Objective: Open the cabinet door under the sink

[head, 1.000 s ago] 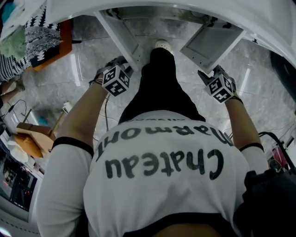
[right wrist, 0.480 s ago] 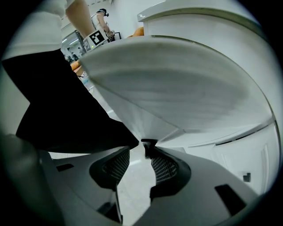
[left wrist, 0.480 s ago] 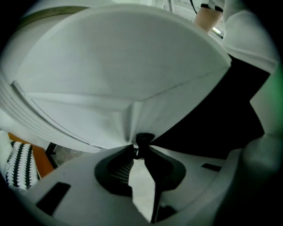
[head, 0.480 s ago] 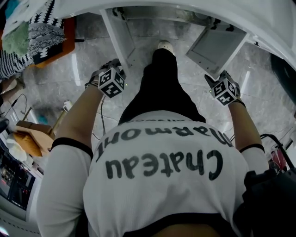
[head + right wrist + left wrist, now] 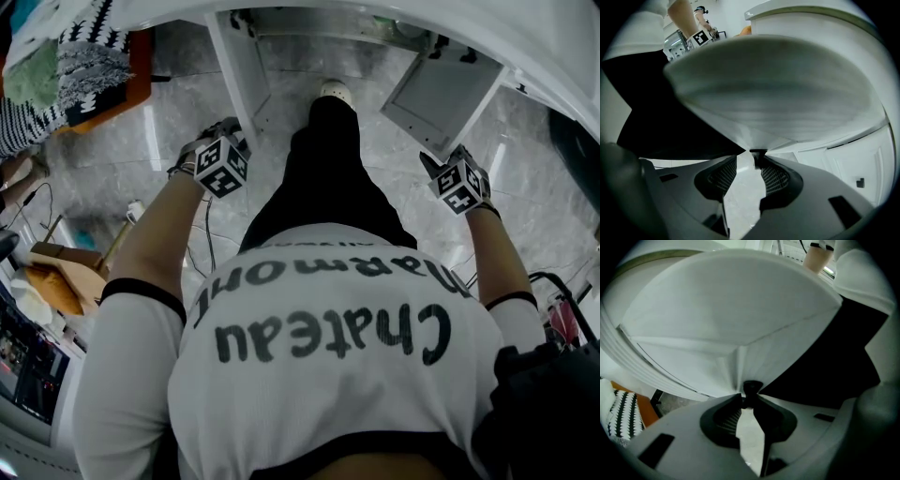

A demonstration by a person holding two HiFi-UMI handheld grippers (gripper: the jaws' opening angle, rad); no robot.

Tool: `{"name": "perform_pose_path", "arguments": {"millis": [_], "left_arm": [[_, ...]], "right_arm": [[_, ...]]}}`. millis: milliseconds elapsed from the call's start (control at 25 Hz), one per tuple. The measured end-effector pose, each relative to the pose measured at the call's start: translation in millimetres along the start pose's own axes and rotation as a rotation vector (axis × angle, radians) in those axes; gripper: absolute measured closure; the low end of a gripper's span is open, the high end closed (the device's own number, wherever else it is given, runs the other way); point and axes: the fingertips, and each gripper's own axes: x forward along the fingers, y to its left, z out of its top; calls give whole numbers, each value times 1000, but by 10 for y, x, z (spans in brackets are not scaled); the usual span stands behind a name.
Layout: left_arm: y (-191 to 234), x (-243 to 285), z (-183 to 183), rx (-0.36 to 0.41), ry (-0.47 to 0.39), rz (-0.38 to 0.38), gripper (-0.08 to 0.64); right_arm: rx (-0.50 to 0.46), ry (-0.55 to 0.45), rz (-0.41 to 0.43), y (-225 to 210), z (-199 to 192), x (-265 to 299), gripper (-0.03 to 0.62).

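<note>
**Both under-sink doors swing wider; right grip lets go**

The left gripper (image 5: 749,400) stays clenched on the left knob (image 5: 751,387), and the left door (image 5: 246,75) has swung further outward. The right door (image 5: 441,89) also stands wider. The right gripper (image 5: 751,165) has just been opening its jaws, with the right knob (image 5: 758,153) unpinched between them. The opening looks nearly done. The person's shirt (image 5: 319,347) reads "Chateau", apparently with "Marmont" above it.
</note>
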Motion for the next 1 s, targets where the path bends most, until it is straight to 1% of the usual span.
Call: {"name": "perform_pose_path", "arguments": {"millis": [200,640,840,1000], "left_arm": [[15,-25,-96,28,26,2,502],[39,-56,-206,91,61,20,502],[96,-89,-383,171,104,29,499],[146,-153,-511,204,135,16,495]], "right_arm": [[9,21,-4,-13,-137,-14,437],[4,24,-13,-41,-288,-55,436],[-8,25,-13,-45,-331,-35,430],[-17,29,-9,-55,-368,-57,430]]}}
